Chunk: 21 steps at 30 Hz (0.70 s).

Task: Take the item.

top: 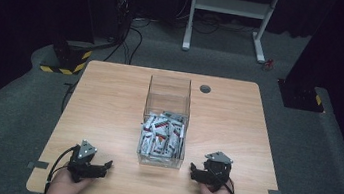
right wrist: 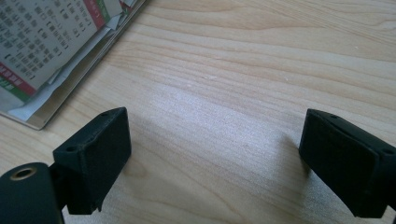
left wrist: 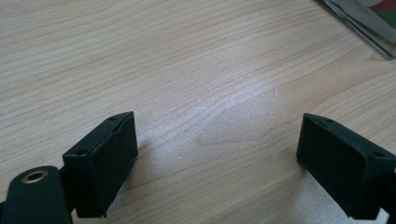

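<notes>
A clear plastic box (top: pixel 169 92) stands in the middle of the wooden table (top: pixel 109 99), its near half heaped with several white and red sachets (top: pixel 162 133). My left gripper (top: pixel 106 165) rests near the front edge, left of the box, open over bare wood; its jaws stand wide apart in the left gripper view (left wrist: pixel 217 163). My right gripper (top: pixel 192 171) rests right of the box, also open with nothing between its jaws (right wrist: pixel 215 161). The box corner and printed sachets (right wrist: pixel 42 46) show at the upper left of the right gripper view.
A round grommet hole (top: pixel 205 89) sits near the table's far edge. Tape tabs (top: pixel 38 164) mark both front corners. Beyond the table stand a white frame (top: pixel 229 13), cables and dark equipment on grey carpet.
</notes>
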Motion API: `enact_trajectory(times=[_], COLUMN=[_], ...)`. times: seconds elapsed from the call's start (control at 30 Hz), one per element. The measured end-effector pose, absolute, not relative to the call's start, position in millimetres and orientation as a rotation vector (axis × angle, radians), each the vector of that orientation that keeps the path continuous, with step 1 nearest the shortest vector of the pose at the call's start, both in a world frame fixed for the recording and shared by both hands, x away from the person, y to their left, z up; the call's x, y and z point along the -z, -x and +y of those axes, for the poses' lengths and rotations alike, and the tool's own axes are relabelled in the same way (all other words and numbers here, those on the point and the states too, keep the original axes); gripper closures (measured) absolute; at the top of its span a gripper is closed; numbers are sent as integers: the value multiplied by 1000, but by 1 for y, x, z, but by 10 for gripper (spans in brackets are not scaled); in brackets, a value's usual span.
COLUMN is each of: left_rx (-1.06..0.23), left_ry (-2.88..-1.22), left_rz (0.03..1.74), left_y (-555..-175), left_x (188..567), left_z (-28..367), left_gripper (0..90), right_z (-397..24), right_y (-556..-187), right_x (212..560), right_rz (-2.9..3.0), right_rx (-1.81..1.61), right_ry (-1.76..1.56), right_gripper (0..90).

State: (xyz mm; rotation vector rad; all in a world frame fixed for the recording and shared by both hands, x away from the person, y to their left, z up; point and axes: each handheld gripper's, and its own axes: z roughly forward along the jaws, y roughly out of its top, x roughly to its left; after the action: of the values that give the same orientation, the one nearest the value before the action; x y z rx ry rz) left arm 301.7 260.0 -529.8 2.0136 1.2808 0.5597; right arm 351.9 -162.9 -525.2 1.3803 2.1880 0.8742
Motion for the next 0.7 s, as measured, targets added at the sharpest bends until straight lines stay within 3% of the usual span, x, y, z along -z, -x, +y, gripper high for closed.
enact_trajectory(times=[0.7], left_rx=[-558], left_ry=[-2015], left_rz=[1282], left_y=[-301], left_x=[530], left_z=[260], left_gripper=[129], right_z=[-165], right_y=[-352], right_x=[525], right_rz=[2204], right_rx=[-881], right_ry=[-1364], right_gripper=[88])
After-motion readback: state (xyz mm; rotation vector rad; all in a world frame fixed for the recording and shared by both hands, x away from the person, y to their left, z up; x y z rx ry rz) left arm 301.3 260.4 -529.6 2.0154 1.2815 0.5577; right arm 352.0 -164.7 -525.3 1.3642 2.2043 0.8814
